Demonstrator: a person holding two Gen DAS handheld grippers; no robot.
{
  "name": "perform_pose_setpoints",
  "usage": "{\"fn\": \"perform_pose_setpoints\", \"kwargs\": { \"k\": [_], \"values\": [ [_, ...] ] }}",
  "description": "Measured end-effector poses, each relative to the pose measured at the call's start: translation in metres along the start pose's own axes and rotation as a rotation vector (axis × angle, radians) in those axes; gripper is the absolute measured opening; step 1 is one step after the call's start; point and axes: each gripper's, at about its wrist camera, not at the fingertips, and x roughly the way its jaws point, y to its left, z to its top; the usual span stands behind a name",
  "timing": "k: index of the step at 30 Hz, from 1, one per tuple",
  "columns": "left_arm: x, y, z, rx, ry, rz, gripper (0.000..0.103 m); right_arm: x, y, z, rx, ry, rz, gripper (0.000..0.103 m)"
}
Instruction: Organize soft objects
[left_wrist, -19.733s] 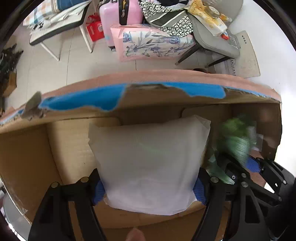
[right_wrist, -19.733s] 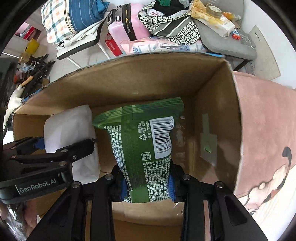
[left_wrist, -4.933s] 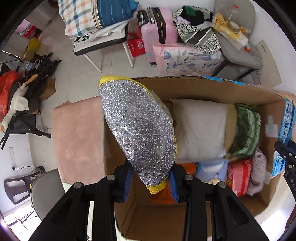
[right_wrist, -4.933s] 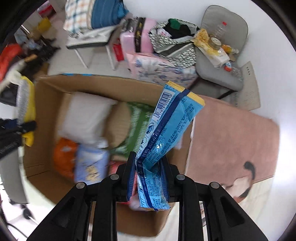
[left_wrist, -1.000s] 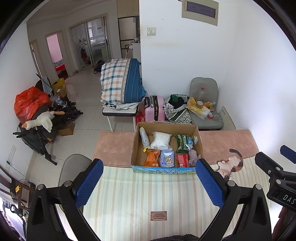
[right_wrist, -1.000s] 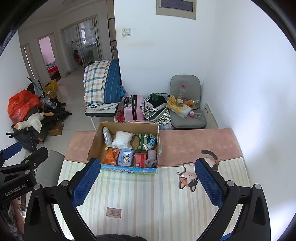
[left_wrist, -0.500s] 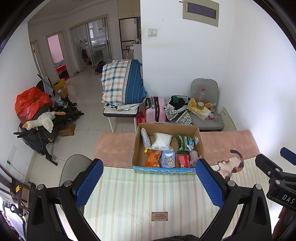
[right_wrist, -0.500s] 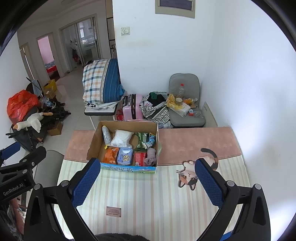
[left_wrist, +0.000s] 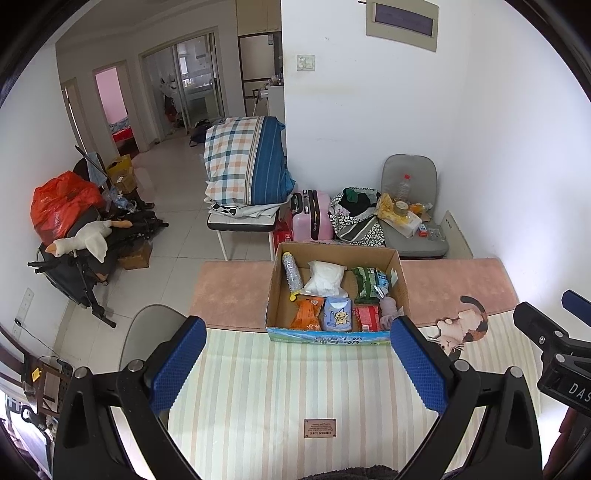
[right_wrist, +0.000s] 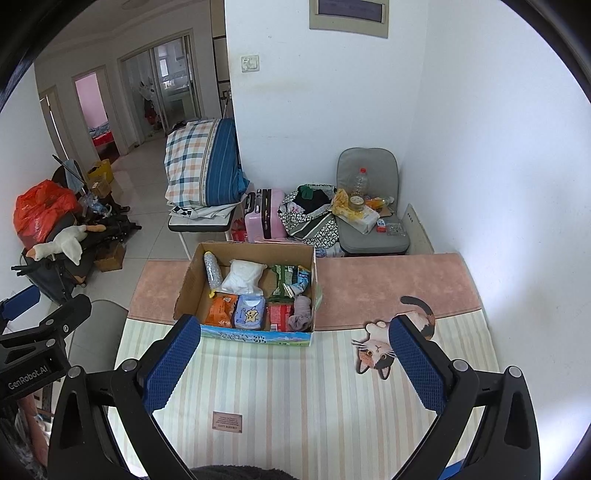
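Note:
An open cardboard box (left_wrist: 400, 280) stands on a striped mat, also in the right wrist view (right_wrist: 186, 286). It holds several soft packs: a silver glitter pouch (left_wrist: 290, 272), a white bag (left_wrist: 325, 277), a green pack (left_wrist: 364, 282), a blue wipes pack (left_wrist: 337, 309), an orange pack (left_wrist: 308, 310). My left gripper (left_wrist: 297, 365) is open and empty, high above the mat and well back from the box. My right gripper (right_wrist: 295, 363) is open and empty, likewise high and back.
A cat-shaped mat (right_wrist: 395, 341) lies right of the box on the pink rug (right_wrist: 388, 284). Behind stand a pink suitcase (left_wrist: 312, 216), a grey chair (left_wrist: 412, 221) with clutter, and a bench with a plaid pillow (left_wrist: 245, 162). A white wall runs along the right.
Both grippers stay open and empty. The view has shifted only slightly over the last second; the box and its contents have not moved.

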Motion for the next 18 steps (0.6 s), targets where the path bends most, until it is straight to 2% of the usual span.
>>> {"fn": "perform_pose_setpoints", "kwargs": {
  "k": [18],
  "values": [
    [0.000,-0.001,-0.007,0.019,0.016,-0.016,0.102,-0.011,0.006,0.005,-0.013,-0.011,0.001,0.103]
  ]
}}
